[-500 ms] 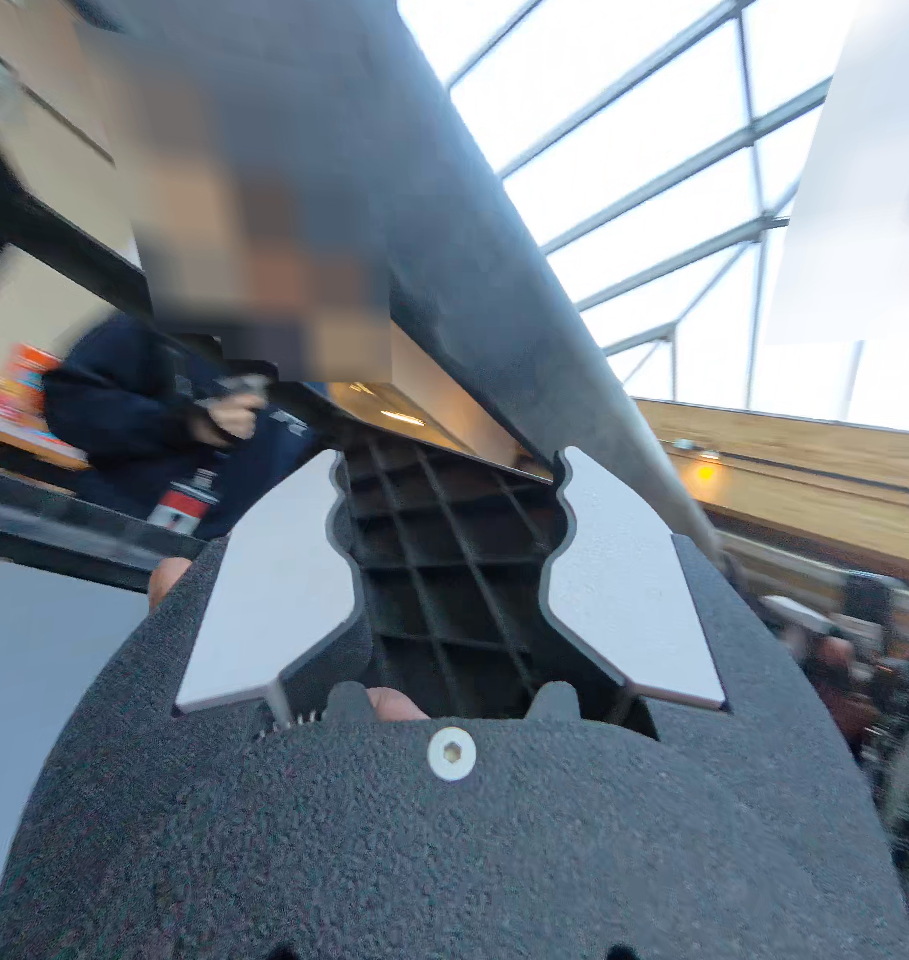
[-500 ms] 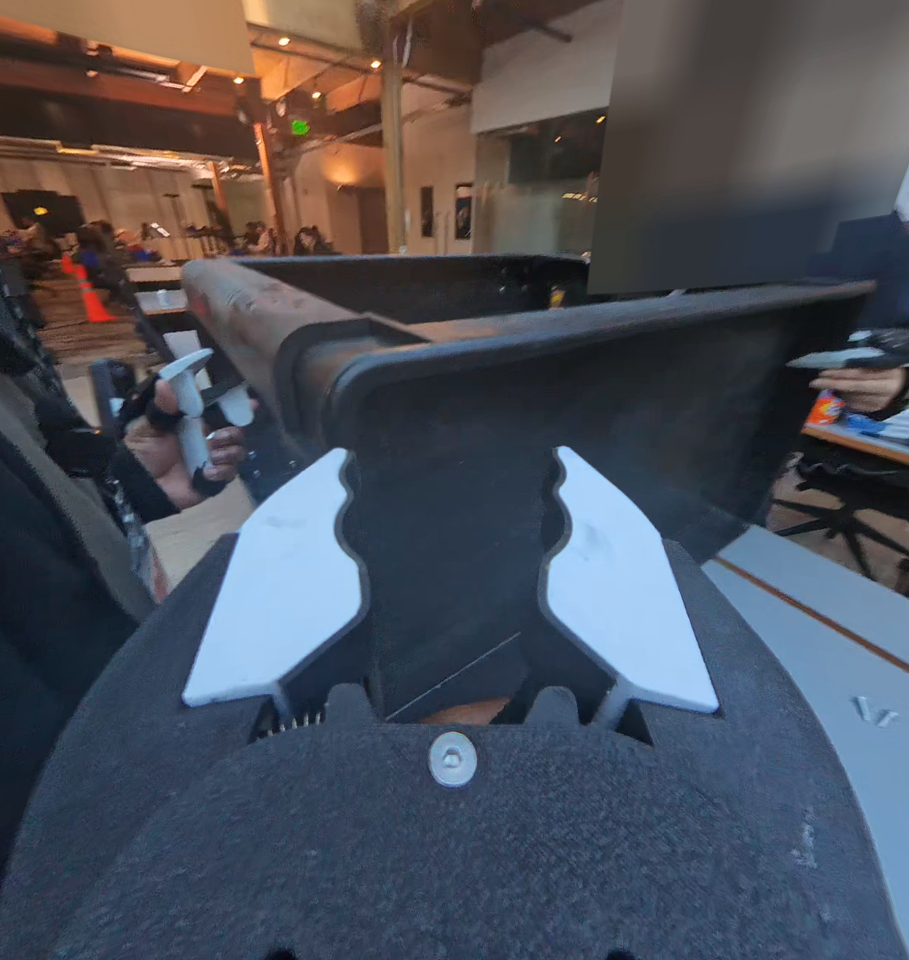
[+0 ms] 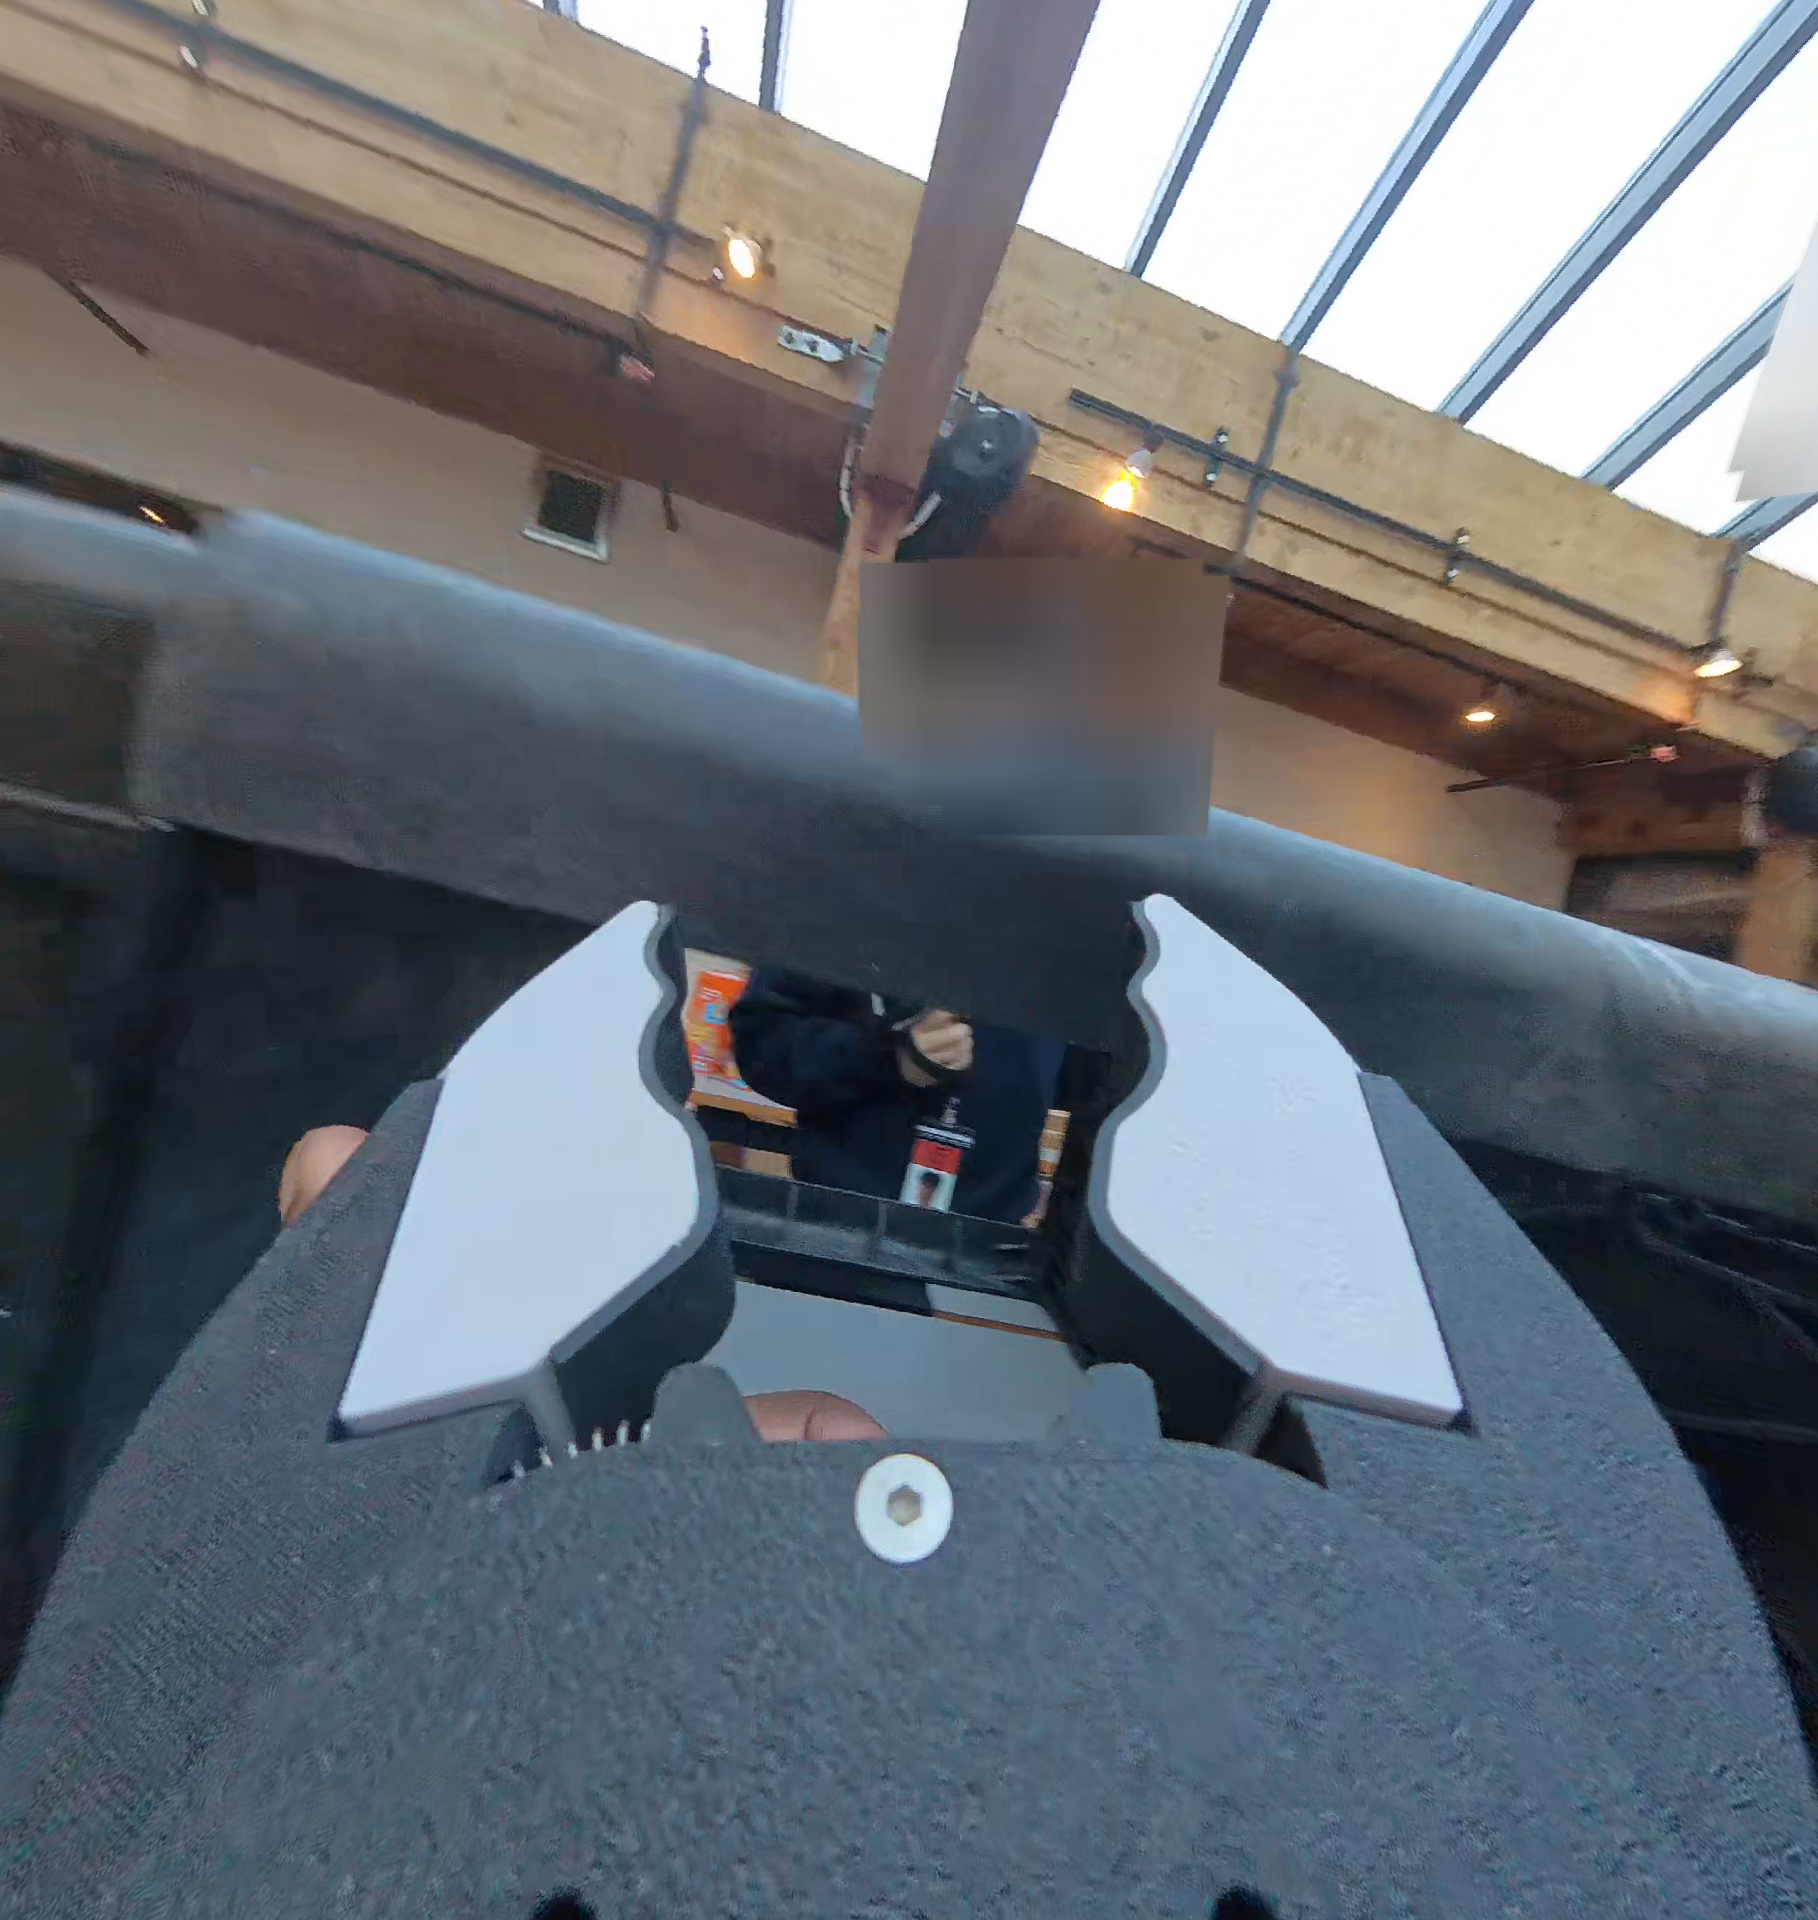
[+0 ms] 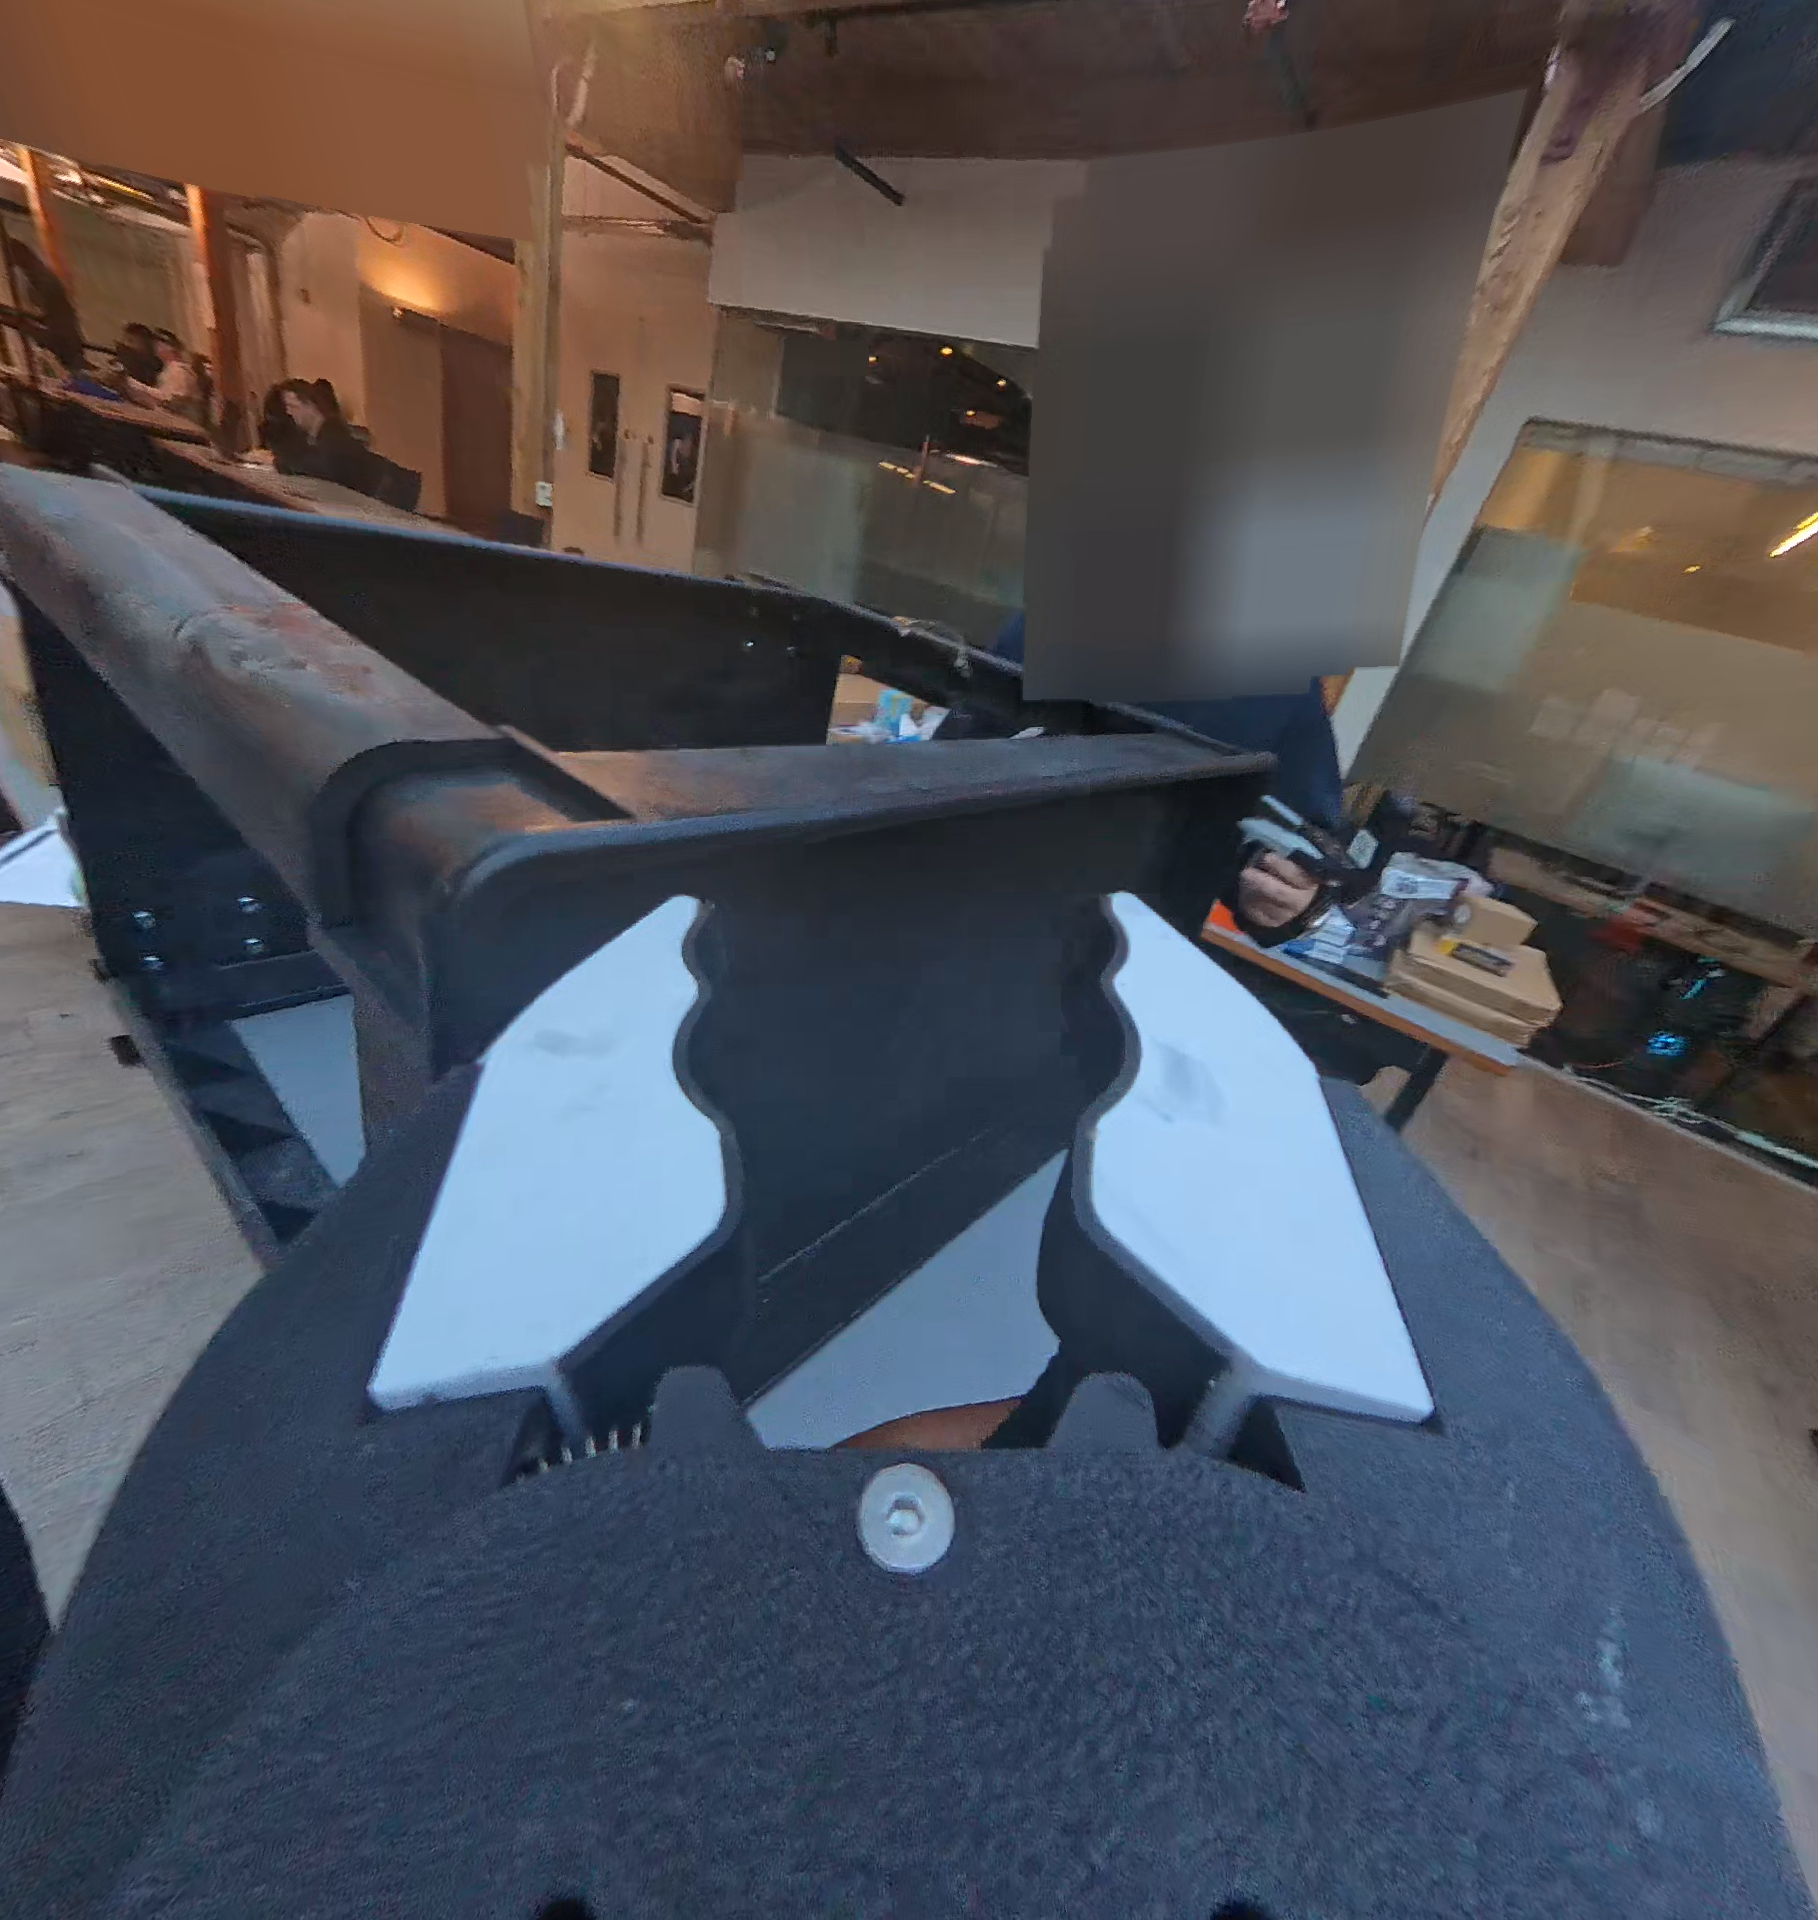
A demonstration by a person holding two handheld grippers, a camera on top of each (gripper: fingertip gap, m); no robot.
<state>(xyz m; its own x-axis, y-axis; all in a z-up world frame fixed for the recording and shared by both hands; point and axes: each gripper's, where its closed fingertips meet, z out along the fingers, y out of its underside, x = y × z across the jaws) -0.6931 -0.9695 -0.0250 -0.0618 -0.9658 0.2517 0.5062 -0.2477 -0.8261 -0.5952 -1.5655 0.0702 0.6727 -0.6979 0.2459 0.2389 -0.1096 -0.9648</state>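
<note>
both sets of fingers spread wide w/ nothing pinched, left gripper [image 3: 900, 997] up against the black crate's rim [image 3: 469, 727], right gripper [image 4: 900, 997] on its end wall [image 4: 884, 883], crate over a grey tabletop [image 4: 915, 1340], person [image 3: 884, 1081] behind.

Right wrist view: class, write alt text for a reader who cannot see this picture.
The right gripper, its white jaws spread wide, straddles the end wall of a large black plastic crate without clamping it. The crate's long worn rim runs away to the left over a grey tabletop, with a person's hand at a cluttered desk behind.
</note>
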